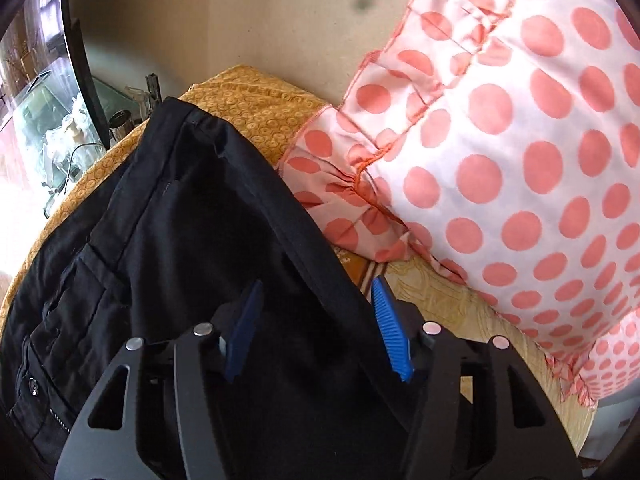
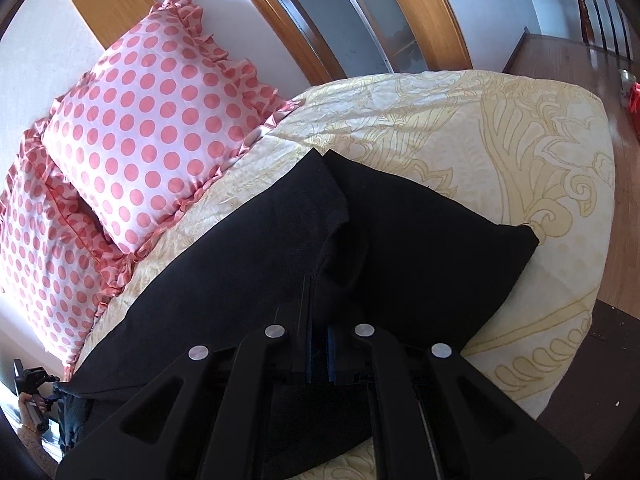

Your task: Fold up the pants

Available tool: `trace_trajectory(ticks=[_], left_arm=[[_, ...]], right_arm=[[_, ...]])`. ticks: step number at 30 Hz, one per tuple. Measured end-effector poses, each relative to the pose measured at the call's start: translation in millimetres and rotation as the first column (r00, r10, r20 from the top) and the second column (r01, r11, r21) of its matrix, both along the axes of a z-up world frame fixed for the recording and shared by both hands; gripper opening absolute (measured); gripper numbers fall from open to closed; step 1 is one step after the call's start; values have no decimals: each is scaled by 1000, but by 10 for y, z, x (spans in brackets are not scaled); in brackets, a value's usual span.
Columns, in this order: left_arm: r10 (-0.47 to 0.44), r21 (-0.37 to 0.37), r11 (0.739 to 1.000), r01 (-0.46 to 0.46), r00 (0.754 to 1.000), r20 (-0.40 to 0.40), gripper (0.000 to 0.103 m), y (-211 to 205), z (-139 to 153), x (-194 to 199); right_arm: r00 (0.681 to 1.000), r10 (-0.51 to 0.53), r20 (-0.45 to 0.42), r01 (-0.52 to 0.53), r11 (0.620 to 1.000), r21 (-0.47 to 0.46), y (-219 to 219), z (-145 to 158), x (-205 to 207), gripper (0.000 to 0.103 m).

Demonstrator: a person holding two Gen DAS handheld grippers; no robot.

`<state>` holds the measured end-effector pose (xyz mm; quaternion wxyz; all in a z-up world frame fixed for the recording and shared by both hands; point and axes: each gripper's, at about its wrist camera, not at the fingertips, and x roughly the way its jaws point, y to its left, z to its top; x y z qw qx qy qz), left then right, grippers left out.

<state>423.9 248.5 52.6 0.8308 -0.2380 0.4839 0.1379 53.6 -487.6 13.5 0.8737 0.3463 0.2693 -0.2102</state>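
Two grippers: both are at the black pants on the bed; the fold looks under way, not finished.
Pants, waist end: the pants [image 1: 192,240] lie with waistband, belt loops and a buttoned back pocket toward the far left of the left wrist view, resting on an orange patterned cloth [image 1: 248,96].
Pants, leg end: in the right wrist view the pants [image 2: 420,248] end in two hems on the cream bedspread [image 2: 480,128], the left hem lying over the right one and the right hem's corner pointing at the bed's right edge.
Left gripper: the left gripper [image 1: 316,292] has its blue pads [image 1: 390,320] spread wide, with the dark cloth and its long seamed edge running between them; nothing is pinched.
Right gripper: the right gripper [image 2: 318,354] has its fingers drawn nearly together, and dark cloth bunches right at the tips; it appears to be pinching a fold of the pants, though the contact itself is in shadow.
Done, by my reading: the legs seem laid one on the other lengthwise, since one waist side faces up and the hems overlap.
Left to do, by my reading: the hems are uneven and a crease puckers near the right gripper, so squaring up and the crosswise folds still seem ahead.
Surroundings: polka-dot pillows [image 2: 152,136] sit at the far left against the wall, just beside the pants without covering them.
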Motion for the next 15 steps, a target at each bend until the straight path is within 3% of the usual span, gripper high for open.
trace_trajectory(ticks=[1,3,5,10,15], left_arm=[[11,4,1000,-11,1000,5,54,32,-12,31],[38,6,999,-38,999,11,43,105,-45,92],[62,-19,998,-61,998,7,19,181,-102,138],[107,-69,992,-103,993,51,6,278,-98,37],[75,-77,995,-64,986,149,5,289,250,-341]], right_arm=[[1000,1,-2,-1,1000,-3,-3,-1,5,5],[1000,4,-7,-4,1000,-10,-4,2,14,5],[1000,5,-10,-5,1000,-14,0,7,26,5],[1000,8,-8,-8,1000,-10,-7,6,26,5],[1000,2,13,-2,1000,-3,-30,4,-10,5]])
